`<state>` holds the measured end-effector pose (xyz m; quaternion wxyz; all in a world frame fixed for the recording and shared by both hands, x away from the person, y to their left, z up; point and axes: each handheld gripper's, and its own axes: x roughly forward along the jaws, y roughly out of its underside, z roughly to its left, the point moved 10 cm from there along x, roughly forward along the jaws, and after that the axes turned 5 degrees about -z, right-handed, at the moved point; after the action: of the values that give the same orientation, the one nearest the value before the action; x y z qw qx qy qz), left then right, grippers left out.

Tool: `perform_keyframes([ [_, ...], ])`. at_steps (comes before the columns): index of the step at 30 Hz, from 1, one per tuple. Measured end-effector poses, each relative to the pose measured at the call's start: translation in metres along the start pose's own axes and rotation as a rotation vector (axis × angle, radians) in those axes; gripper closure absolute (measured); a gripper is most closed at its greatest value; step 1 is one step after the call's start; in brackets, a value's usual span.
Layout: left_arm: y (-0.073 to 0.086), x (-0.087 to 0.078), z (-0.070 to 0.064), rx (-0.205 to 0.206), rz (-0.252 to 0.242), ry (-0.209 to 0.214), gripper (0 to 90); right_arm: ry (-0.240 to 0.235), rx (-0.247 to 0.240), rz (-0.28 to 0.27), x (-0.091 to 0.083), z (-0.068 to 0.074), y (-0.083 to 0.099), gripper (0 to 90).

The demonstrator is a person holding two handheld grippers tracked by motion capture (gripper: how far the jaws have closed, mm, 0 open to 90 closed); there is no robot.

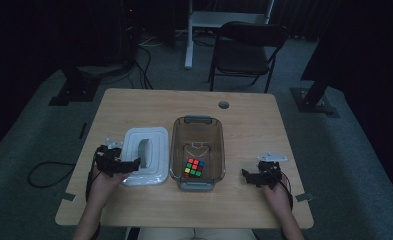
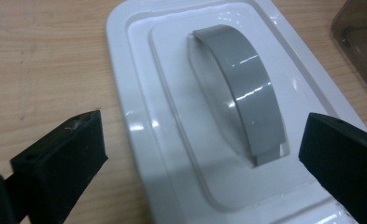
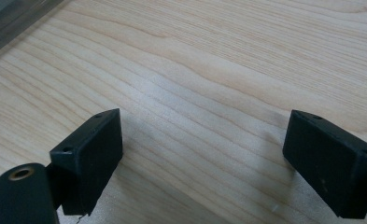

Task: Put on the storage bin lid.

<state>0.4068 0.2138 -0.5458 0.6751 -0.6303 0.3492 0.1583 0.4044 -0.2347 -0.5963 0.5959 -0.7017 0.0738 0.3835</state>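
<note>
A clear plastic box (image 1: 197, 150) stands open in the middle of the wooden table (image 1: 244, 210), and a colour cube (image 1: 194, 168) lies on its floor, toward the near end. Just beside the box, on its left, lies the white lid (image 1: 145, 155), flat on the table, with a grey handle (image 1: 145, 149) in its centre. The left gripper (image 1: 132, 164) is at the near left corner of the lid, its jaws wide apart and holding nothing. The left gripper view shows what the high view cannot: the handle (image 2: 239, 88) is a curved grey strap over a sunken part of the lid (image 2: 139, 135), and the left gripper (image 2: 202, 144) has one jaw over the bare wood and the other over the lid's far side, so the handle lies between them but ahead of them. The right gripper (image 1: 251, 176) is to the right of the box, well apart from it, over bare wood. In the right gripper view the right gripper (image 3: 202, 149) is also wide open and empty, with only wood grain between the jaws and a grey edge in the upper left corner. The table has free room at the right, at the near edge and behind the box.
</note>
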Motion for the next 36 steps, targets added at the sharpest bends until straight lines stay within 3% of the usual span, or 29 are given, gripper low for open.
perform_keyframes([
  [8, -0.005, 0.014, -0.018, 0.011, 0.008, 0.046, 5.7, 0.0, 0.0, 0.0, 0.0, 0.0, 0.0, 11.5],
  [10, -0.008, 0.018, -0.023, 0.025, 0.002, 0.073, 14.2, 0.0, 0.0, 0.0, 0.0, 0.0, 0.0, 11.5],
  [17, -0.014, 0.034, -0.023, 0.005, 0.013, 0.071, 24.8, 0.001, 0.001, -0.001, 0.0, 0.0, 0.0, 11.5],
  [21, -0.016, 0.039, -0.024, 0.002, 0.009, 0.09, 41.3, 0.005, 0.003, -0.002, 0.0, 0.0, 0.0, 11.6],
  [26, -0.012, 0.046, -0.026, -0.02, 0.022, 0.136, 54.4, -0.042, -0.001, -0.012, 0.0, 0.008, -0.002, 11.6],
  [33, -0.014, 0.046, -0.024, -0.049, 0.019, 0.13, 64.3, -0.08, 0.018, -0.083, -0.006, 0.019, -0.017, 11.6],
  [36, -0.018, 0.041, -0.022, -0.043, 0.005, 0.128, 67.5, -0.141, 0.019, -0.121, -0.01, 0.033, -0.029, 11.6],
])
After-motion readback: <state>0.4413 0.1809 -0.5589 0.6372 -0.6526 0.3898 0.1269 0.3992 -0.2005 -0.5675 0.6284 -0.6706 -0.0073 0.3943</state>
